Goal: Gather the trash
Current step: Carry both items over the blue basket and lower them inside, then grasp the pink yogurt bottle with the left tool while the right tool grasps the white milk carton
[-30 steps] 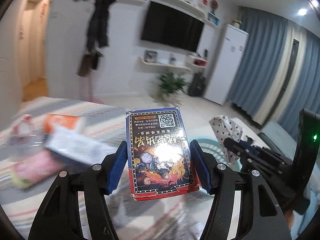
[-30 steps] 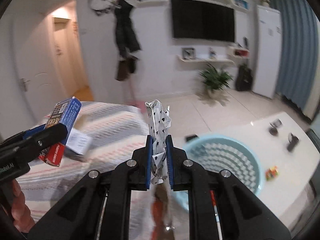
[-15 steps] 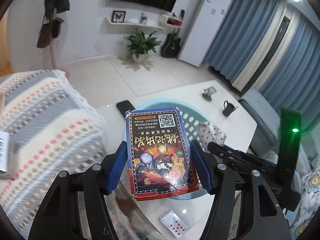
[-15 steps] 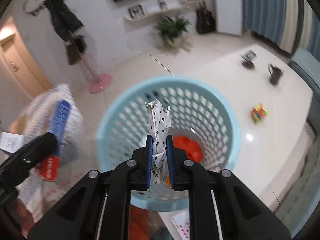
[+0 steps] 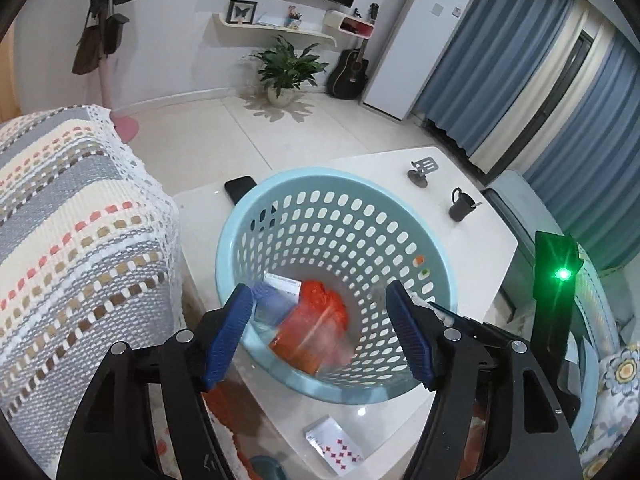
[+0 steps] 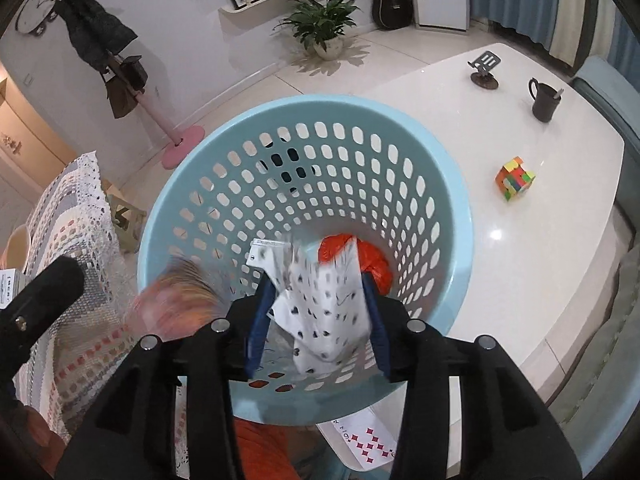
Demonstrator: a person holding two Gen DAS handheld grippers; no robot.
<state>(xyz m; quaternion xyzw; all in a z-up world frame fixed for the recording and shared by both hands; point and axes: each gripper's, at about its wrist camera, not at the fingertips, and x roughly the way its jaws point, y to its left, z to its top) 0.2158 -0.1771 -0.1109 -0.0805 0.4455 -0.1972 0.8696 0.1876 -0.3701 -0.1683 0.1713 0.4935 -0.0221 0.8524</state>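
The left gripper (image 5: 320,332) is hanging over the basket (image 5: 280,196), its jaws wide and just opened further, nothing between them; a blurred box (image 5: 308,336) is lying down inside the basket. The right gripper (image 6: 316,316) is pointing into the basket too, its jaws just opening, and the spotted wrapper (image 6: 324,304) is sitting loose between the fingers (image 6: 260,320), blurred.

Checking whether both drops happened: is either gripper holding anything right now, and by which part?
Nothing is held. The left gripper stands open and empty; the right gripper has just been opening, and the spotted paper hangs loose between its jaws.
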